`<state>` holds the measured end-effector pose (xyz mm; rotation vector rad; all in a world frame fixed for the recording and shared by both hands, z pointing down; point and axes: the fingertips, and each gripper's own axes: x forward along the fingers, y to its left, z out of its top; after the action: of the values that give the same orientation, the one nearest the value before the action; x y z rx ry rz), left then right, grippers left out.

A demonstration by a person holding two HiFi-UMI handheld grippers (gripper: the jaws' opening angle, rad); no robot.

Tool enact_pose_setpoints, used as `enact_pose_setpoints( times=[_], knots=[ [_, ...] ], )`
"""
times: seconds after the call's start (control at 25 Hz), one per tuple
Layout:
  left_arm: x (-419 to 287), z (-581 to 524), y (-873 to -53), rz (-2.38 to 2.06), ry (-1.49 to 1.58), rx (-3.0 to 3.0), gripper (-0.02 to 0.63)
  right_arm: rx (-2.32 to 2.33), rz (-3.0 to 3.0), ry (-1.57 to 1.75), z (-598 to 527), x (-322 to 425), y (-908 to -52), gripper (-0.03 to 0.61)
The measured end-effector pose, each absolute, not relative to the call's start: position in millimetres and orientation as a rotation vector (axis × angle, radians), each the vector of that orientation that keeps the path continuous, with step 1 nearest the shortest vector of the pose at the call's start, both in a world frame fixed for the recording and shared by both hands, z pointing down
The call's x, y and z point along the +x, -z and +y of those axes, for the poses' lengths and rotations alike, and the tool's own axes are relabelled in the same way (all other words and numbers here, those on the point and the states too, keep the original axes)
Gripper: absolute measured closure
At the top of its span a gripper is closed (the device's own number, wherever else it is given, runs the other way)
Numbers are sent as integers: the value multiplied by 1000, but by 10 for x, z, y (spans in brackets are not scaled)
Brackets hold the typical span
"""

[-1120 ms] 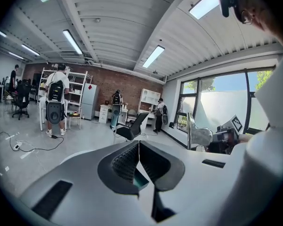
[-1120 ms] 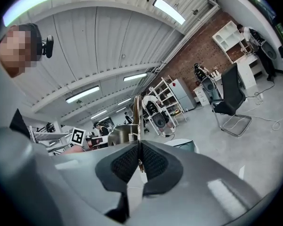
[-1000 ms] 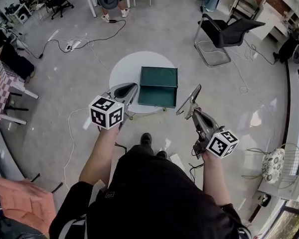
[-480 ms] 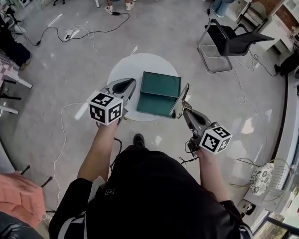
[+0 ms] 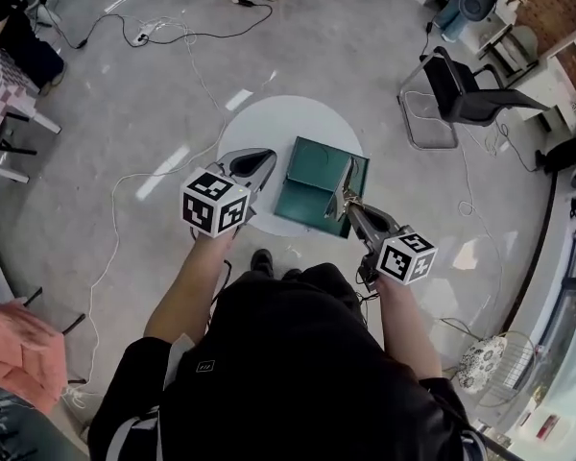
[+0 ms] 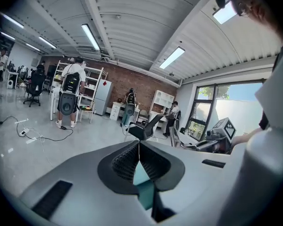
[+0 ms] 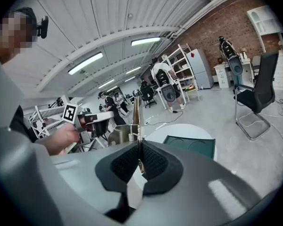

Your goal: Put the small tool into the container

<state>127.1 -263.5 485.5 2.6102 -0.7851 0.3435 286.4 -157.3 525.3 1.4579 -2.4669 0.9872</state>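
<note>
Holding the small tool (image 5: 346, 184) over the green container (image 5: 307, 200) on the round white counter (image 5: 259, 123).
The right claw (image 5: 348, 209) is pinching the tool above the container's right side; only the right gripper view is showing the jaws closed on its blade. The left claw (image 5: 261, 160) is hovering left of the container, shut and empty in its own view.

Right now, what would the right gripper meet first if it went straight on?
Probably the green container: the right gripper, shut on the metal tool, points across it, though it may pass above.
</note>
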Motion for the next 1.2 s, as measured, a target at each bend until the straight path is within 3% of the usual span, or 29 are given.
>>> enact_pose_setpoints(
  times=[1.2],
  knots=[
    [798, -2723, -5425, -1040, -344, 2285, 604, 740, -2051, -877, -1808, 2504, -7066, 563]
  ],
)
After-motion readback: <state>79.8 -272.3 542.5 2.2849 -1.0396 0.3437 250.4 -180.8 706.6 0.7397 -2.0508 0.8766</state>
